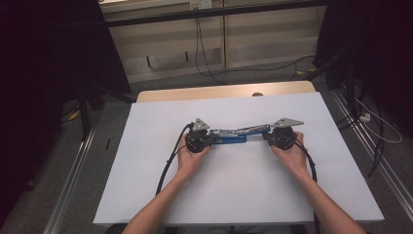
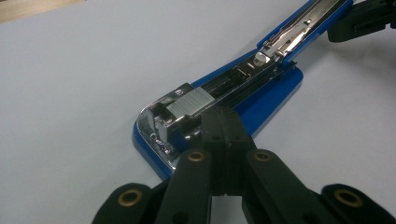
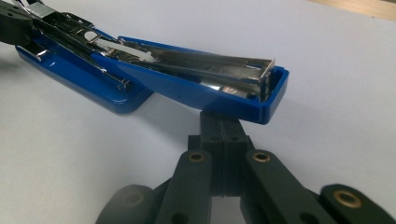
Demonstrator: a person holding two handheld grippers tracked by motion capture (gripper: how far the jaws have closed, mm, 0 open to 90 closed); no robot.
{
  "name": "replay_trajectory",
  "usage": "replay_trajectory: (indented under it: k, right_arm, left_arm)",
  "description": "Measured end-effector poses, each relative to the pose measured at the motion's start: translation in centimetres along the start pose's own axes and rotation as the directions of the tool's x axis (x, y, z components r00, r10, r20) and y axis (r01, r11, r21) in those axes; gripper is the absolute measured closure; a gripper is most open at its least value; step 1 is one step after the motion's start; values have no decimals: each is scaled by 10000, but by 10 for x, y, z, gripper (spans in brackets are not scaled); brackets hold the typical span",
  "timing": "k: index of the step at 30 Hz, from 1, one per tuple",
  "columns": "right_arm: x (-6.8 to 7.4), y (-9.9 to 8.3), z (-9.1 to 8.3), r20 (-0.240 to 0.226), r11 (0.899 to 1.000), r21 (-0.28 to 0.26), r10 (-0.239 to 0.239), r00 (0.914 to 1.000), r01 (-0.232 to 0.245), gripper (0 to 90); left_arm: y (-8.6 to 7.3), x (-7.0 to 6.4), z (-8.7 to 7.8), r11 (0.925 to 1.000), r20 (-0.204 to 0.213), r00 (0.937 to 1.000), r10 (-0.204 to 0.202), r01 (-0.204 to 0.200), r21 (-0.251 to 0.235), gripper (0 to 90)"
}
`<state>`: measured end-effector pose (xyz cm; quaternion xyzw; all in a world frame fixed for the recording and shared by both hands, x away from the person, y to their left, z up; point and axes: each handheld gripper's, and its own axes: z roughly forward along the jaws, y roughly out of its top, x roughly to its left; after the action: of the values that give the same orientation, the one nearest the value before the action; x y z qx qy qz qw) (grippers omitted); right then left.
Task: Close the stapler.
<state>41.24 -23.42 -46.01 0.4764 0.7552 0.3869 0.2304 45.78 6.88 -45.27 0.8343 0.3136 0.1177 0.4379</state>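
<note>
Your stapler (image 1: 233, 136) lies opened flat mid-desk (image 1: 146, 161), long axis left to right between your hands: left claw (image 2: 223, 122) pinched narrow over its magazine end, right claw (image 3: 223, 128) narrow under the lid's tip.

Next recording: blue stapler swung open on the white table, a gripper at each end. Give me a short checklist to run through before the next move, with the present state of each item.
1. Blue plastic-and-metal stapler is swung open, its top arm folded back: ok.
2. Stapler base lies flat on the white table: ok.
3. Left gripper is at the magazine end, jaws closed together: ok.
4. Left gripper actually presses on the metal magazine: cannot tell.
5. Right gripper is under the tip of the top arm, jaws closed together: ok.
6. Staples are loaded in the magazine: cannot tell.
</note>
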Motion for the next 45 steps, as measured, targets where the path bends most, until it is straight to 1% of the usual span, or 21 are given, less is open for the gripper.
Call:
replay_trajectory:
  k: [3,8,10,11,13,15,18,20,22,25,26,28,29,30,32,34,37,39,41,43,45]
  right_arm:
    - [1,1,0,-52,9998,-189,-25,10000,24,900]
    - [0,1,0,-129,9990,-440,5,9999,-11,900]
    - [0,1,0,-124,9988,-488,-1,9999,-5,900]
    - [0,1,-1,-132,9986,-537,-3,9999,-5,900]
    - [0,1,-1,-172,9975,-706,59,9998,-71,900]
    - [0,2,-3,-207,9962,-852,168,9996,-185,900]
    - [-1,2,-7,-367,9925,-1185,248,9990,-290,895]
    - [-2,2,-8,-412,9903,-1320,374,9984,-426,812]
    - [-2,2,-10,-406,9878,-1494,390,9984,-447,805]
    - [-3,2,-12,-493,9840,-1679,521,9974,-597,736]
    - [-3,3,-13,-523,9837,-1701,505,9974,-587,704]
    - [-2,3,-13,-526,9819,-1799,502,9974,-589,595]
    - [-2,4,-13,-537,9820,-1787,518,9972,-606,572]
    - [-1,4,-14,-542,9817,-1815,493,9973,-584,551]
    - [0,4,-14,-617,9807,-1848,526,9967,-632,467]
    - [1,5,-14,-512,9804,-1866,538,9972,-624,407]
    - [2,5,-15,-500,9795,-1909,559,9972,-645,323]
    - [2,6,-16,-516,9792,-1899,622,9967,-709,278]
    - [3,6,-17,-409,9793,-1890,655,9970,-721,197]
    - [4,6,-18,-384,9797,-1840,734,9966,-793,158]
    - [4,6,-20,-374,9791,-1880,712,9968,-770,133]
  left_arm:
    - [0,0,0,9999,-57,9999,123,-122,35,900]
    - [0,0,0,9999,-68,9999,121,-121,16,900]
    - [-1,-1,-1,10000,73,10000,-36,36,4,900]
    - [-1,-1,-1,10000,-4,10000,42,-42,-2,900]
    - [-1,-1,0,9999,38,9999,-132,133,-70,900]
    - [-1,0,-1,9999,61,9999,-91,92,-43,900]
    - [-1,0,-1,9998,58,9998,-186,186,-29,900]
    - [-1,1,-1,9999,20,9999,-110,110,-12,900]
    - [-1,1,-1,9999,25,9999,-143,143,-27,900]
    - [-2,3,-2,9999,55,9999,-162,162,-19,900]
    - [-2,3,-2,9995,75,9995,-292,293,-79,900]
    - [-3,2,-3,9995,50,9996,-294,295,-113,900]
    - [-3,2,-3,9995,19,9996,-288,288,-107,899]
    - [-3,3,-4,9995,60,9996,-279,280,-118,886]
    - [-4,3,-5,9996,12,9997,-257,257,-123,840]
    - [-4,2,-6,9994,90,9994,-333,334,-122,796]
    - [-5,1,-9,9996,93,9995,-287,287,-69,690]
    - [-6,0,-10,9993,103,9993,-362,363,-126,618]
    - [-7,-3,-10,9992,121,9993,-350,352,-168,529]
    - [-7,-7,-11,9999,-158,9999,-69,68,-97,432]
    - [-7,-10,-14,9998,-403,9992,-15,8,-183,338]
